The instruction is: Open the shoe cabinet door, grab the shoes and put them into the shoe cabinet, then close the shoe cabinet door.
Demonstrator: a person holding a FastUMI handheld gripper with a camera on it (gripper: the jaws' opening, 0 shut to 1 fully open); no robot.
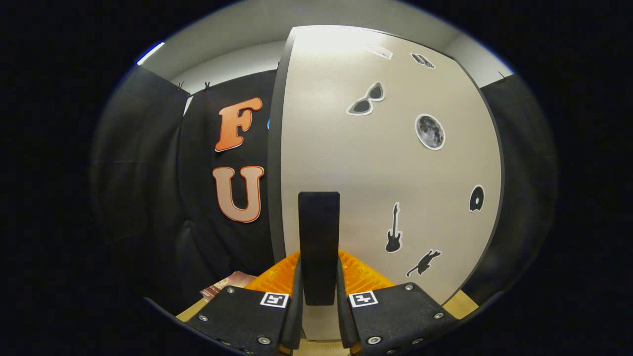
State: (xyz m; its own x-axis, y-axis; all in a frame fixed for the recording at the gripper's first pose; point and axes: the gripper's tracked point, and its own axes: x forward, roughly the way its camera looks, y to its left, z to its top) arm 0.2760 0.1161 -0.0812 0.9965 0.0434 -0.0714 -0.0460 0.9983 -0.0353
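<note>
Jaws clamp the door handle [319, 237]; stickered cabinet door [346, 163] fills ahead.

A recording booth: black cloth wall [148, 198] behind a stickered cabinet door [376, 173].

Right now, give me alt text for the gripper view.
The gripper is shut on the black handle of the pale cabinet door, both fingers pressing its sides. Stickers dot the door.
</note>
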